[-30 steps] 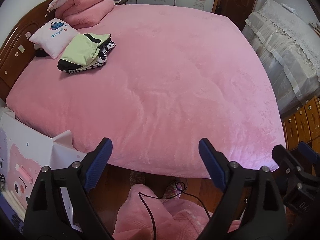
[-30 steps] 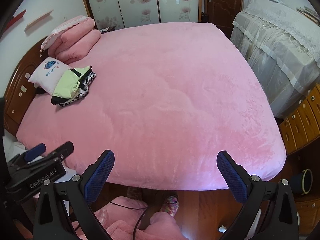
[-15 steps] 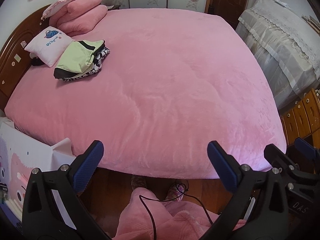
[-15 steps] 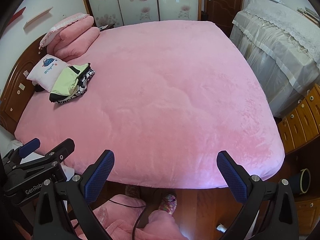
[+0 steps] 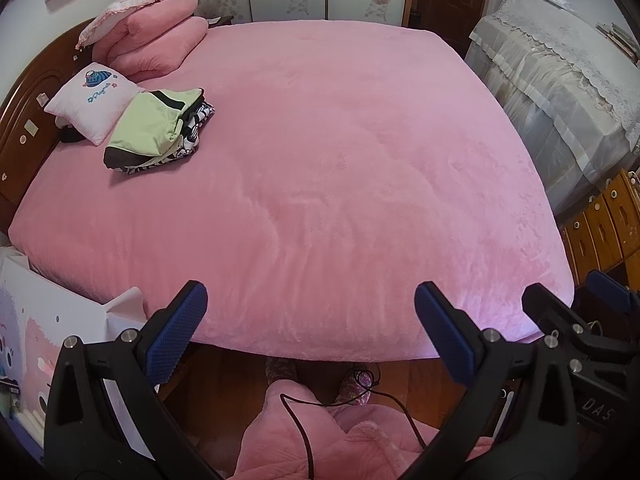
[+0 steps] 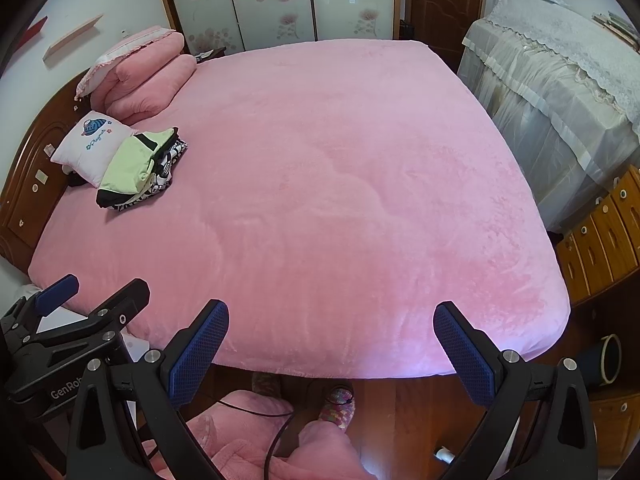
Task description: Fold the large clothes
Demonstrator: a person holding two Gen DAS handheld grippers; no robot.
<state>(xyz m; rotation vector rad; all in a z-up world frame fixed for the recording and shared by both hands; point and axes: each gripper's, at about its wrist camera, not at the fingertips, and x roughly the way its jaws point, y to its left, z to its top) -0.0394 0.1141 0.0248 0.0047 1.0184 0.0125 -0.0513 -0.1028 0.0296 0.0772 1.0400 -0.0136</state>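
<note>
While both tools hang over the near edge of the bed, the left gripper point(image 5: 310, 332) stands with its blue-padded jaws spread as wide as they go, nothing between them and nothing touched; only the pink plush bedspread point(image 5: 320, 168) shows through the gap. Just beside it, the right gripper point(image 6: 332, 344) is likewise spread wide and empty, clear of the bedspread's edge. A stack of folded clothes point(image 5: 158, 132), pale green with black trim on top and a black-and-white patterned piece beneath, lies far off at the head of the bed, well apart from both grippers. It leans against a small white cushion point(image 5: 94, 100) beside the pink pillows point(image 5: 160, 46) and the wooden headboard point(image 5: 28, 120). Below the jaws, the person's pink fleece trouser legs point(image 5: 296, 432) and patterned slippers point(image 6: 338, 404) stand on the wooden floor, with a black cable point(image 5: 298, 428) running down across them.
</note>
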